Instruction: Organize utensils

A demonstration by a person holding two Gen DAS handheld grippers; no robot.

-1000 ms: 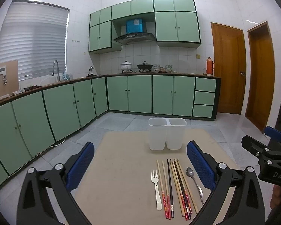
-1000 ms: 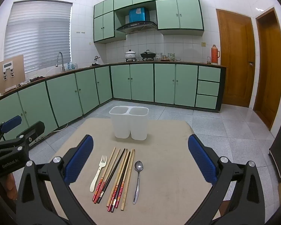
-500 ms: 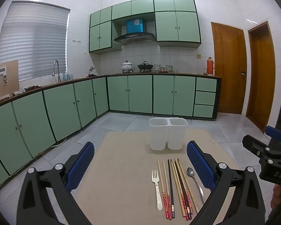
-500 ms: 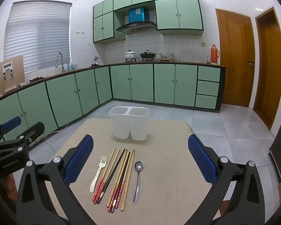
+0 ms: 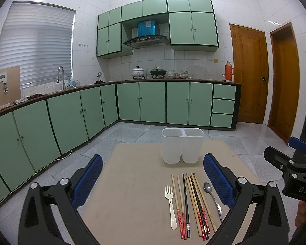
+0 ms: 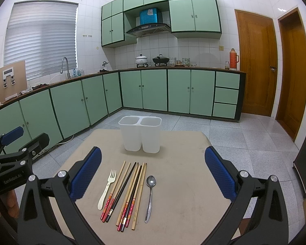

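Both hand-held grippers spread apart, empty | utensils on table between right hand-held gripper fingers

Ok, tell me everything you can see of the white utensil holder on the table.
The utensil holder is a white, slightly translucent plastic caddy made of two tall rounded-square cups joined side by side at the rim. Both compartments look empty. It stands upright near the far edge of the beige table, beyond the row of fork, chopsticks and spoon, clear of them. Nothing touches it except the table; both tongs are open and well short of it.
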